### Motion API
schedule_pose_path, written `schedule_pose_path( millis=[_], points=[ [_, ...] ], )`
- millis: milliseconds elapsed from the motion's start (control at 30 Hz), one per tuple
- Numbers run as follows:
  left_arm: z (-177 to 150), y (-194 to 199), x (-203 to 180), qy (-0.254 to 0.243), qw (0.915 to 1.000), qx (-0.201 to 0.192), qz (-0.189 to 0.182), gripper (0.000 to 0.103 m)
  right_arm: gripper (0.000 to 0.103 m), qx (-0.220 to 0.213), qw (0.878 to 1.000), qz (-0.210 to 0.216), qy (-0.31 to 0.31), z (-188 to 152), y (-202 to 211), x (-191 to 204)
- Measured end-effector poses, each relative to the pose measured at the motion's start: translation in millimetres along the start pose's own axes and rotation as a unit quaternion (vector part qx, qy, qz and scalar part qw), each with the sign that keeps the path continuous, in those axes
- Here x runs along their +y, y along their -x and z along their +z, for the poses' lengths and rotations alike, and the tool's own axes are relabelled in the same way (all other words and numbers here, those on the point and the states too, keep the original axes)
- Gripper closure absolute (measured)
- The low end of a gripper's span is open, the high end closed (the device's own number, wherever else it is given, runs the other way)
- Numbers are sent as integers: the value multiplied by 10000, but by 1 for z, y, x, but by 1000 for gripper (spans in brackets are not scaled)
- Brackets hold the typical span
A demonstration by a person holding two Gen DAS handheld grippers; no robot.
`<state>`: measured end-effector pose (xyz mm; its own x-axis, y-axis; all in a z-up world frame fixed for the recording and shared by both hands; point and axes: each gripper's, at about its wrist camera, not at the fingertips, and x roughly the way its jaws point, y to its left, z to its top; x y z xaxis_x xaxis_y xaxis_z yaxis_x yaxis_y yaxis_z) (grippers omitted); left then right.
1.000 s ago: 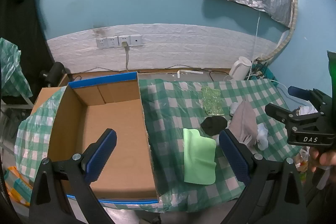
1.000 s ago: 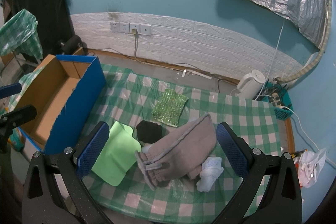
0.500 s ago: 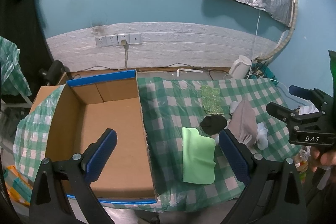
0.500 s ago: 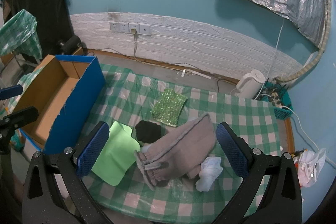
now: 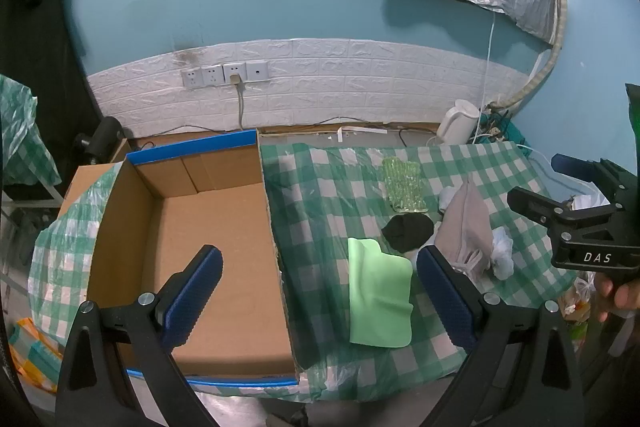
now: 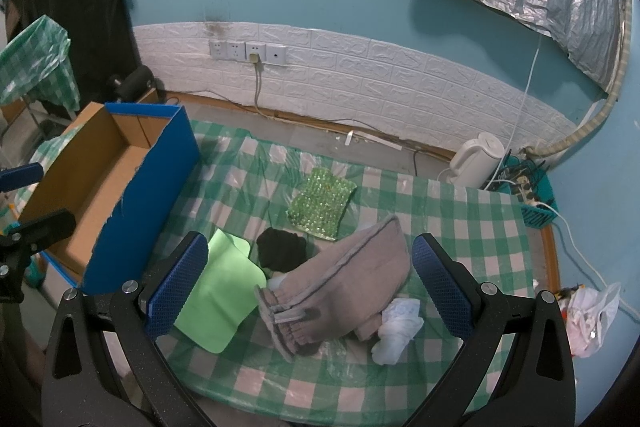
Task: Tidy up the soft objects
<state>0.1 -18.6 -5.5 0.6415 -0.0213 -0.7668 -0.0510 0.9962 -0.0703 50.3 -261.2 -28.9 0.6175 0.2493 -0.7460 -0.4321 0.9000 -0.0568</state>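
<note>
Left wrist view has the left gripper [image 5: 318, 283] with its blue ribbed fingers spread wide and nothing between them, one finger over the floor of the open brown cardboard box with blue outer walls [image 5: 208, 239], the other over the green-and-white checked plastic cloth on the floor [image 5: 320, 211]. Right wrist view shows the right gripper [image 6: 310, 281] just as wide and empty, hanging above the soft things heaped near the cloth's near edge.

Between its fingers lies a folded grey ribbed garment [image 6: 344, 283], tilted across a crumpled white cloth [image 6: 396, 331] that touches its right end. Just left of the garment a flat light-green cloth [image 6: 218, 291] lies near the box's blue wall, and a small black fabric bundle [image 6: 282, 251] sits between the two, touching the garment. Farther back, toward the cloth's middle, a green sequined pouch [image 6: 322, 203] lies flat and apart from the rest.

Beyond the cloth's far right corner a white electric kettle [image 6: 476, 159] stands by the white brick-pattern wall panel [image 6: 400, 99].
</note>
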Motion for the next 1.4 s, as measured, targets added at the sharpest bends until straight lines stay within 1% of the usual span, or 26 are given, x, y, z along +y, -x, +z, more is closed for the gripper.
schedule_pose_path(
  millis=[433,767,933,1100,1167,1400],
  points=[
    [-4,-2,0,-15,10000,24,39,4,2,23,10000,-24,7,-1,-2,0],
    [-5,-7,-7,-87,9999,98,71,4,2,94,9999,-100,-23,-10,-5,-10],
    [-7,-17,-12,-120,9996,263,56,4,2,178,9997,-174,-84,-12,-8,-17],
    [-11,-29,-23,-269,9986,428,121,4,2,339,9989,-249,-210,-16,-15,-26],
    [-14,-35,-27,-326,9981,524,61,4,2,398,9985,-259,-263,-16,-18,-26],
    [-25,-64,-43,-377,9938,1042,-100,4,2,620,9961,-279,-566,-24,-30,-41]
  ],
)
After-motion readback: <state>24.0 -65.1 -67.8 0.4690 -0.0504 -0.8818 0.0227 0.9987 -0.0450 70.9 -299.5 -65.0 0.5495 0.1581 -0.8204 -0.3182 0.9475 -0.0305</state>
